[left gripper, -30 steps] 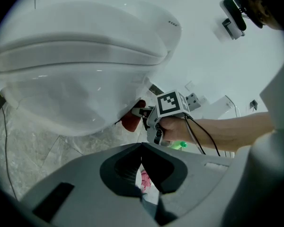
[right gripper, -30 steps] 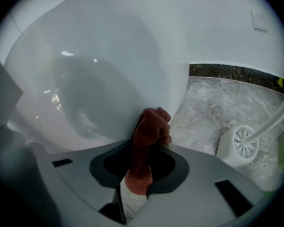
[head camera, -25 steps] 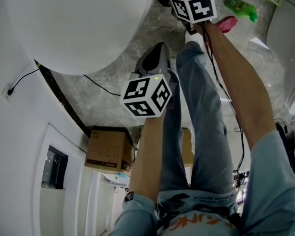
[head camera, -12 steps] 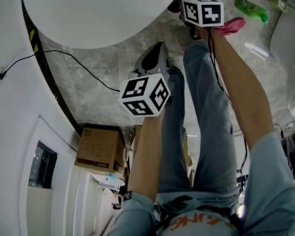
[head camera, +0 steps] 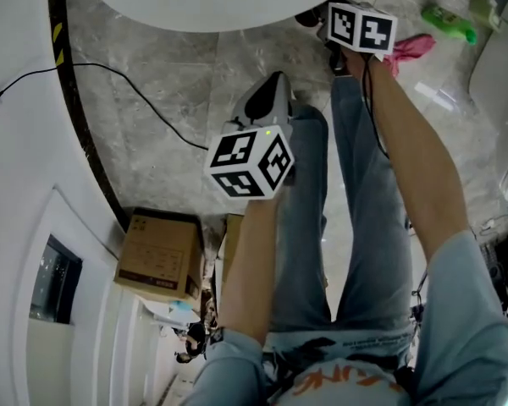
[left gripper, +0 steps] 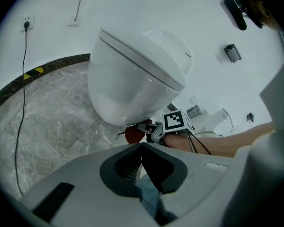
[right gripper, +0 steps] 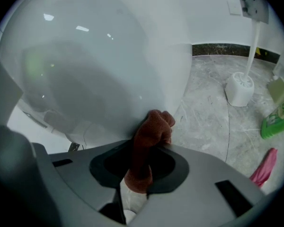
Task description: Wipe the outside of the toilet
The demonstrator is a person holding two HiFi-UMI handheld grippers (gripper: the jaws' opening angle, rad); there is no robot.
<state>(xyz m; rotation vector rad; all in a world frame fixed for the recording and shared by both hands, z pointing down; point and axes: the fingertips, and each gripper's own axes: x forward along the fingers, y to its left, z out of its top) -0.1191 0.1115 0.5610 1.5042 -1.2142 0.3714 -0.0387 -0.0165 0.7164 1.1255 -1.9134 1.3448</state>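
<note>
Grey veined marble floor [head camera: 178,83], white walls and a dark skirting strip with yellow hazard marks: that's the room. Glossy, smooth and egg-rounded, the white toilet [left gripper: 132,74] fills the middle of the left gripper view. Its long axis slopes from a blunt nose at upper left down to lower right, lid seam running the same way. Its rear end is lost behind a marker cube and a forearm.

Right gripper [right gripper: 141,157] now: jaws pinching a rust-brown terry cloth [right gripper: 151,129], which stands straight up out of them. The bunched top presses against the curved underside of the bowl. The cloth's lower end disappears into the gripper housing.

Left gripper [left gripper: 142,150] sits at centre frame in the head view, jaws pressed together with nothing in them, blue jeans [head camera: 356,227] showing behind.

At right in the right gripper view stands a white brush holder [right gripper: 240,89] with its handle rising. A green bottle [right gripper: 279,115] is cut off by the edge, and a pink rag [right gripper: 264,167] lies below it. A black cable [left gripper: 22,79] drops from a wall socket [left gripper: 26,22]. A cardboard box [head camera: 157,256] sits at lower left in the head view.
</note>
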